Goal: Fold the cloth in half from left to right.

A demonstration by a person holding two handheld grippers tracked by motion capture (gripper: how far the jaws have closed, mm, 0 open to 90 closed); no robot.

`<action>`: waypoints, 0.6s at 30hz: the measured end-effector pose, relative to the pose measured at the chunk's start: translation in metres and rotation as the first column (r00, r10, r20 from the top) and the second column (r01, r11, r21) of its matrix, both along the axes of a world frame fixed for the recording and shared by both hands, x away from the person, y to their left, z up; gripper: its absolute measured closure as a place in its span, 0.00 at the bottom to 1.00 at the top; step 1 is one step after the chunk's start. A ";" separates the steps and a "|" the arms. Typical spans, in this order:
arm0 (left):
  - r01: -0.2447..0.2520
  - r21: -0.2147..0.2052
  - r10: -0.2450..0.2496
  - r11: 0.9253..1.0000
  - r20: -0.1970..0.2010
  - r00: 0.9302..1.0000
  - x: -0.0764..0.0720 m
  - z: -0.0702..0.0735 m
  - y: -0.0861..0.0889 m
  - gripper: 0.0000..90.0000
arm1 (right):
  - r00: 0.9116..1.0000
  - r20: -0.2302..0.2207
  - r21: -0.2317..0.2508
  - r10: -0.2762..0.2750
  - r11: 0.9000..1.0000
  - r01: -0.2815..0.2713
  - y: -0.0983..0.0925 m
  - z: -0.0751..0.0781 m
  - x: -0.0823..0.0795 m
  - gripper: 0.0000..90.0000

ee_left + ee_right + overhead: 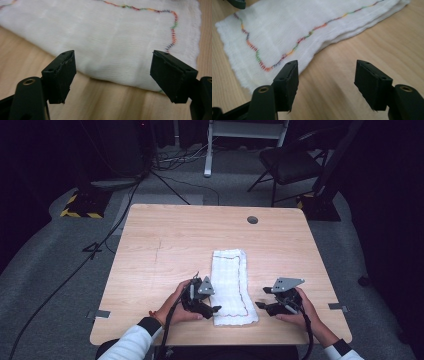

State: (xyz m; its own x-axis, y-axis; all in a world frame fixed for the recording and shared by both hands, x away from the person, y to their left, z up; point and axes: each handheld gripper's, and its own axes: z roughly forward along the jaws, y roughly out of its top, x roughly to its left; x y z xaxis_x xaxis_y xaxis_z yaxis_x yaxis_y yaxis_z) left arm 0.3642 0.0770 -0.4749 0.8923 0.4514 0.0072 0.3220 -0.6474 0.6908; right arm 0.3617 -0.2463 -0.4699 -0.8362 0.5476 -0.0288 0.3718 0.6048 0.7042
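Note:
A white folded cloth (230, 285) with a multicoloured stitched line lies lengthwise on the wooden table (165, 240), near its front edge. My left gripper (214, 310) sits at the cloth's left side by the near corner, jaws apart. In the left gripper view my left gripper (112, 75) is open, and the cloth (112, 37) lies just beyond the pads with nothing between them. My right gripper (261, 306) rests to the right of the cloth, a little apart from it. In the right gripper view my right gripper (325, 82) is open over bare wood, with the cloth (287, 30) ahead and to the left.
A round grey grommet (252, 220) sits in the table's far right part. Behind the table stand a dark chair (290, 162) and a white frame (240, 135). Cables run across the grey floor at the left (100, 245). Tape tabs mark the table's front corners (100, 314).

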 end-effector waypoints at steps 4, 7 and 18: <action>-0.071 -0.021 0.071 0.997 0.033 0.997 0.019 0.012 0.009 0.24 | 0.999 0.033 0.003 -0.016 1.000 0.016 -0.002 0.008 0.023 0.41; -0.115 -0.042 0.118 0.992 0.054 0.992 0.034 0.017 0.014 0.24 | 0.998 0.044 0.012 -0.041 0.999 0.040 -0.002 0.013 0.045 0.42; -0.201 -0.031 0.202 0.979 0.027 0.979 0.095 0.015 0.003 0.25 | 0.996 0.026 0.036 -0.084 0.996 0.083 0.032 0.016 0.115 0.43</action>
State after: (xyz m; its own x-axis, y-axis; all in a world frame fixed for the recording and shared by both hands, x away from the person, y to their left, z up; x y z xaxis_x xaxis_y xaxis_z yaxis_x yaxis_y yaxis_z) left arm 0.4593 0.0797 -0.4601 0.7823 0.6226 0.0168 0.4231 -0.5511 0.7192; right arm 0.4766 -0.2145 -0.4537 -0.7870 0.6163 -0.0303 0.4003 0.5473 0.7350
